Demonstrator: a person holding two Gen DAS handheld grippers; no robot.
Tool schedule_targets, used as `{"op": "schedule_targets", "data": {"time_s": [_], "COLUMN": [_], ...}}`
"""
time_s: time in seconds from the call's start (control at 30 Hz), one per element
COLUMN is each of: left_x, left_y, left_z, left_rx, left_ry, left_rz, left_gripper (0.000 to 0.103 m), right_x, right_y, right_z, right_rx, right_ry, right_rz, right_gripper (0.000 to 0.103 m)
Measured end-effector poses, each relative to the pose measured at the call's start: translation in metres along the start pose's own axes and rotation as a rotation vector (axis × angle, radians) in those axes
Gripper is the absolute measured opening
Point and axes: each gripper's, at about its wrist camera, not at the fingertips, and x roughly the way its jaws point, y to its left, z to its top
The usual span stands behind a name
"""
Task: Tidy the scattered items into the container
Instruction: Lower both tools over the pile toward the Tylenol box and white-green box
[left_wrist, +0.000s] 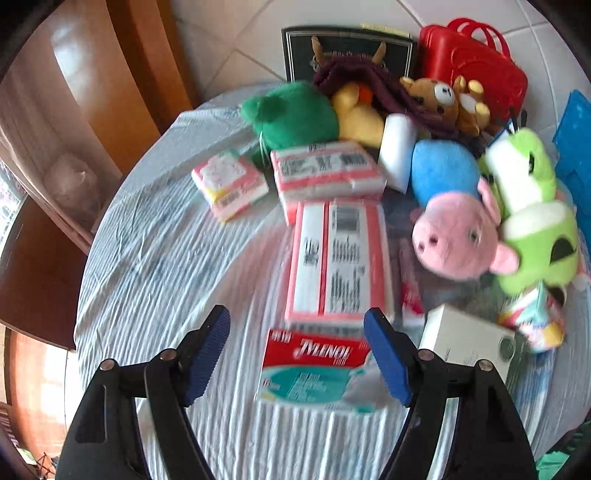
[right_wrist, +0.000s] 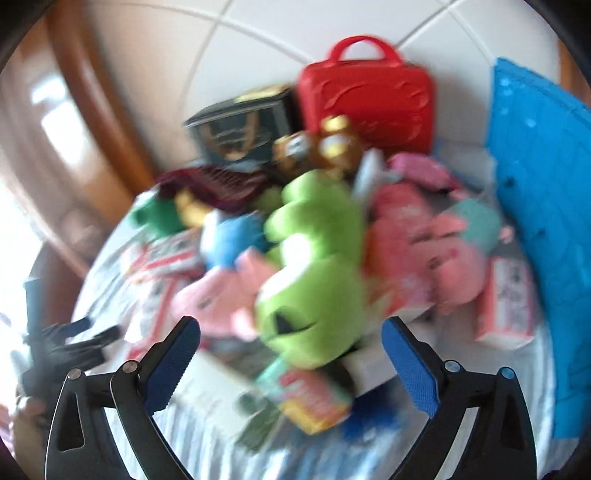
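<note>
On the tabletop (left_wrist: 155, 258) before you, under a pale striped cloth, the clutter lies heaped toward the far side. Largest is the blue container (right_wrist: 535, 229) at the right edge, standing beside the pile. Behind the heap you have a red case (left_wrist: 476, 70) with handles and a dark box (left_wrist: 347, 51) next to it. Among the soft toys, the light green plush (right_wrist: 314, 280) lies in the middle, touching a pink pig plush (left_wrist: 454, 240); a dark green plush (left_wrist: 291, 114) and a small brown bear (left_wrist: 443, 99) sit further back. Flat pink-and-white packs (left_wrist: 338, 258) lie near the centre. Your left tongs (left_wrist: 297, 356) stand partly open over a red Tylenol box (left_wrist: 314, 373), whose edges lie between the pads without being pressed. Your right tongs (right_wrist: 291, 363) gape wide and empty, in a blurred view, just before the light green plush.
</note>
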Motion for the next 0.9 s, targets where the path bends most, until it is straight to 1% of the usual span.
{"op": "schedule_targets", "data": {"time_s": [0.03,0.07,0.13,0.17,0.2,0.27,0.33,0.4,0.43,0.47,0.5,0.53,0.57,0.6,0.67,0.7,0.77,0.83,0.87,0.9], "left_x": [0.005,0.009,0.021,0.027,0.034,0.047,0.069,0.094,0.097,0.095,0.092,0.087,0.082,0.078,0.071,0.066,0.061,0.055,0.053,0.052], "left_y": [0.004,0.007,0.016,0.022,0.031,0.046,0.058,0.061,0.062,0.063,0.064,0.065,0.065,0.066,0.067,0.069,0.070,0.071,0.073,0.072], "left_z": [-0.006,-0.011,-0.026,-0.030,-0.031,-0.024,-0.010,-0.005,-0.008,-0.013,-0.021,-0.030,-0.040,-0.047,-0.056,-0.059,-0.060,-0.063,-0.065,-0.069], "left_rx": [-0.003,-0.003,0.014,0.024,0.035,0.034,0.011,0.015,0.012,0.015,0.027,0.042,0.062,0.083,0.099,0.091,0.079,0.048,0.030,0.020], "left_ry": [0.012,0.023,0.041,0.041,0.031,0.004,-0.017,0.043,0.039,0.028,0.026,0.025,0.031,0.044,0.062,0.056,0.046,0.046,0.046,0.054], "left_rz": [0.001,0.000,0.002,0.017,0.040,0.070,0.078,0.104,0.103,0.099,0.089,0.074,0.059,0.049,0.006,-0.019,-0.024,-0.016,-0.031,-0.052], "left_gripper": [0.075,0.075,0.075,0.075,0.075,0.075,0.075,0.075,0.076,0.076,0.076,0.076,0.076,0.076,0.076,0.076,0.076,0.076,0.075,0.072], "right_x": [0.005,0.011,0.030,0.039,0.048,0.063,0.073,0.083,0.092,0.096,0.095,0.096,0.097,0.098,0.096,0.092,0.079,0.071,0.071,0.074], "right_y": [0.014,0.023,0.034,0.037,0.038,0.030,0.023,0.015,0.012,0.011,0.013,0.021,0.032,0.045,0.066,0.074,0.085,0.096,0.102,0.108], "right_z": [-0.012,-0.020,-0.047,-0.057,-0.067,-0.084,-0.089,-0.096,-0.101,-0.105,-0.109,-0.112,-0.116,-0.120,-0.125,-0.126,-0.125,-0.126,-0.124,-0.122], "right_rx": [0.055,0.060,0.083,0.114,0.147,0.214,0.264,0.307,0.327,0.351,0.375,0.369,0.349,0.318,0.273,0.269,0.262,0.233,0.219,0.204], "right_ry": [0.012,0.038,0.084,0.106,0.130,0.157,0.145,0.113,0.124,0.139,0.126,0.150,0.166,0.185,0.216,0.218,0.185,0.165,0.166,0.177], "right_rz": [0.001,0.020,0.022,0.009,0.000,-0.039,-0.121,-0.191,-0.218,-0.208,-0.175,-0.140,-0.112,-0.103,-0.094,-0.088,-0.063,-0.035,-0.008,0.020], "right_gripper": [0.098,0.094,0.077,0.060,0.050,0.050,0.050,0.050,0.051,0.050,0.051,0.051,0.053,0.056,0.056,0.056,0.055,0.050,0.041,0.035]}}
